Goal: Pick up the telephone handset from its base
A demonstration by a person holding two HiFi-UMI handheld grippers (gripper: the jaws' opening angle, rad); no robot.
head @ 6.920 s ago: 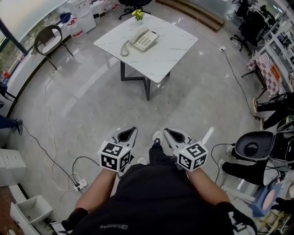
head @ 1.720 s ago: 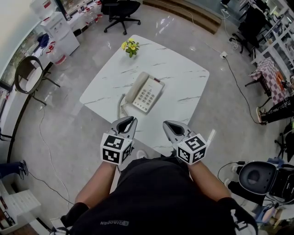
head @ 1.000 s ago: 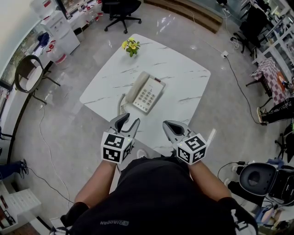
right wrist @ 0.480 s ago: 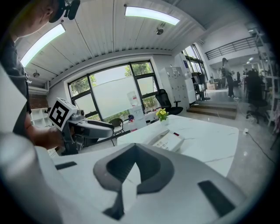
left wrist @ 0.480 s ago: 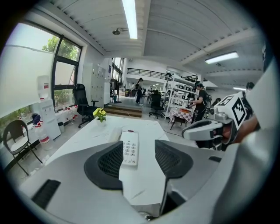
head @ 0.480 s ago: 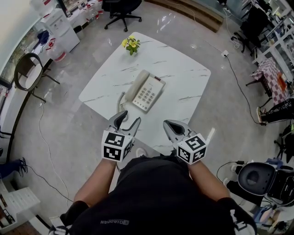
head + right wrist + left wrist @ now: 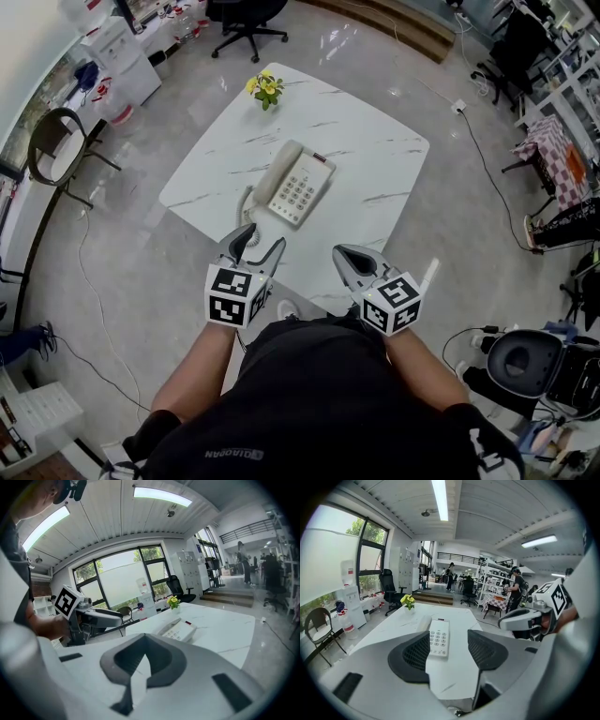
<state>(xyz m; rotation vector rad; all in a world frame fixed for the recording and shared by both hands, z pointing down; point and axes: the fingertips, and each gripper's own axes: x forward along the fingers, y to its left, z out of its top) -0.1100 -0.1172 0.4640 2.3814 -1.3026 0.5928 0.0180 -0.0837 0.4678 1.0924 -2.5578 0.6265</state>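
The cream handset (image 7: 271, 174) lay in its cradle along the left side of the telephone base (image 7: 302, 188). It was long and rounded, with a coiled cord (image 7: 248, 202) looping off its near end. To its right, the base showed a grid of pale keys and a small red mark at its far edge. The telephone sat on the white marble-patterned table (image 7: 370, 155), ahead of the left gripper (image 7: 260, 242) and clear of it. In the left gripper view the keypad (image 7: 438, 639) showed beyond the gap between the jaws, and the handset (image 7: 423, 623) lay past the left jaw.

At the start the table had been far ahead across the floor; now its near edge was just in front of both grippers. Less than two seconds before, the left gripper's (image 7: 448, 639) jaws had been together. They had just been opening and now stood spread and released, with nothing between the pads. The right gripper (image 7: 345, 255) had stayed clenched and empty, its tips meeting in its own view (image 7: 144, 639).

There was one telephone, one handset, one cord, one table and one pot of yellow flowers (image 7: 263, 89) at the far corner. There were two grippers.
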